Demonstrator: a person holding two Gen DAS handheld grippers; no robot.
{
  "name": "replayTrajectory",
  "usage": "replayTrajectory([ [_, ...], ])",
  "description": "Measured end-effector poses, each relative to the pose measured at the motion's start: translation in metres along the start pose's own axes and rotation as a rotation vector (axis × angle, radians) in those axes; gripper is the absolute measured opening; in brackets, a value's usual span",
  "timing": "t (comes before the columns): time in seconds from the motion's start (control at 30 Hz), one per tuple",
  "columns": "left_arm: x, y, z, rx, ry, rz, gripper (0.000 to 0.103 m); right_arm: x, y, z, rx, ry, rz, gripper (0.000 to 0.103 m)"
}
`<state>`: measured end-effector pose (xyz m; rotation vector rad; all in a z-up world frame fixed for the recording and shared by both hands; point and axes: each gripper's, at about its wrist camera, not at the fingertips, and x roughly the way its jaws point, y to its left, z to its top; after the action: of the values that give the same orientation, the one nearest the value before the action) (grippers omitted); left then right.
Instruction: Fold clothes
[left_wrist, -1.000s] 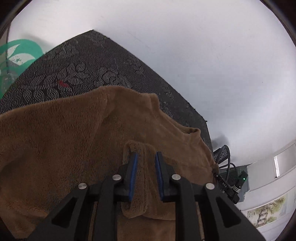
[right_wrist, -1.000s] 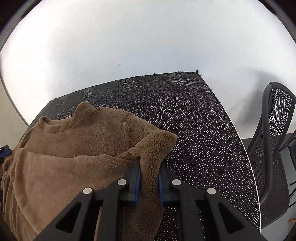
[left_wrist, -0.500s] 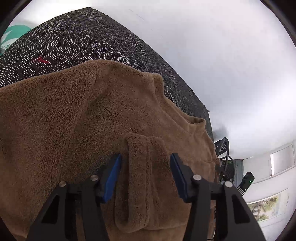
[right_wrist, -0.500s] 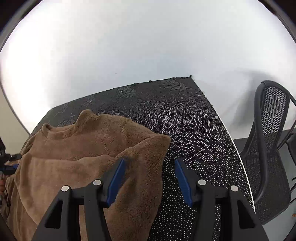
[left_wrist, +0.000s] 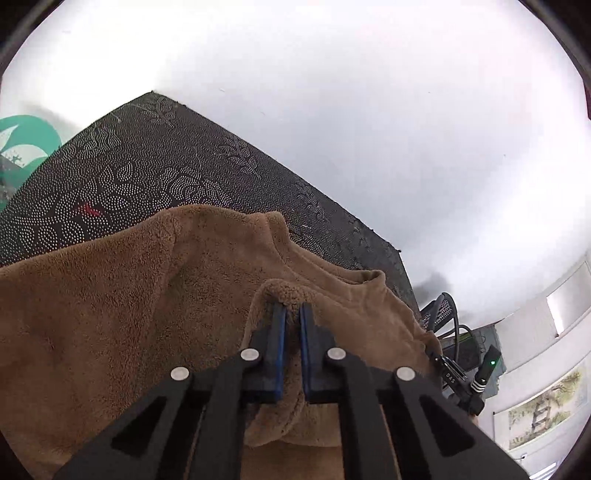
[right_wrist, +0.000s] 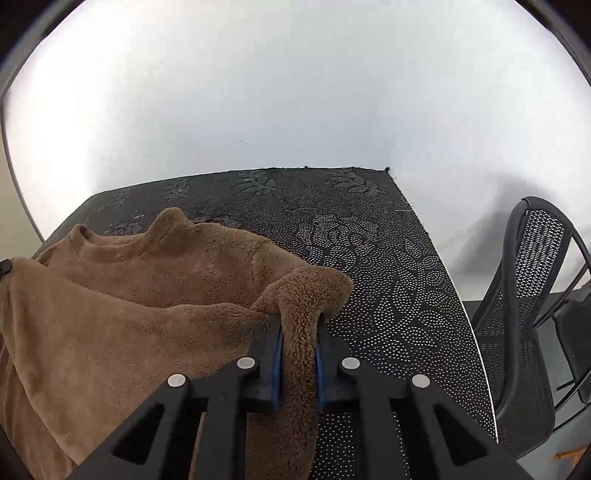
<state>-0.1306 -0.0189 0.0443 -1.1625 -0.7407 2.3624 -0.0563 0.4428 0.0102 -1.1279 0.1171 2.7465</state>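
Both grippers are clamped on the brown fleece top: left gripper on a fold near the collar, right gripper on a fluffy edge. Top's bunched on the dark dotted table. Move both together, keep tension even so it lands flat.

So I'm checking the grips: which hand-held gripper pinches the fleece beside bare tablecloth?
The right hand-held gripper: its brown fleece top fold borders bare black tablecloth. The left hand-held gripper grips amid fleece.
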Motion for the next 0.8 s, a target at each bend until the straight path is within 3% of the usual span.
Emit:
replayTrajectory([
  [0.23, 0.035, 0.033, -0.009, -0.059, 0.127, 0.097, 0.009, 0.011, -0.002, 0.001, -0.005, 0.059, -0.012, 0.015],
  [0.33, 0.041, 0.036, -0.013, -0.041, 0.136, 0.106, 0.015, 0.012, 0.003, 0.0, -0.046, 0.079, -0.016, 0.02],
  [0.4, 0.038, 0.036, -0.013, -0.04, 0.133, 0.114, 0.027, 0.008, 0.003, -0.001, -0.06, 0.084, -0.02, 0.025],
  [0.43, 0.036, 0.036, -0.013, -0.048, 0.132, 0.114, 0.031, 0.004, 0.002, -0.002, -0.059, 0.078, -0.021, 0.035],
  [0.47, 0.033, 0.035, -0.013, -0.052, 0.126, 0.118, 0.038, -0.001, 0.0, -0.002, -0.051, 0.066, -0.02, 0.056],
  [0.53, 0.027, 0.031, -0.014, -0.038, 0.104, 0.149, 0.051, -0.01, -0.004, -0.003, -0.035, 0.042, -0.019, 0.069],
  [0.6, 0.019, 0.022, -0.015, 0.003, 0.079, 0.179, 0.067, -0.02, -0.008, -0.004, -0.02, 0.019, -0.019, 0.069],
  [0.7, 0.008, 0.006, -0.017, 0.075, 0.04, 0.223, 0.07, -0.041, 0.0, -0.006, -0.047, -0.028, 0.009, 0.069],
  [0.8, 0.007, -0.01, -0.024, 0.132, 0.048, 0.178, 0.072, -0.052, 0.022, -0.013, -0.109, -0.013, 0.114, 0.069],
])
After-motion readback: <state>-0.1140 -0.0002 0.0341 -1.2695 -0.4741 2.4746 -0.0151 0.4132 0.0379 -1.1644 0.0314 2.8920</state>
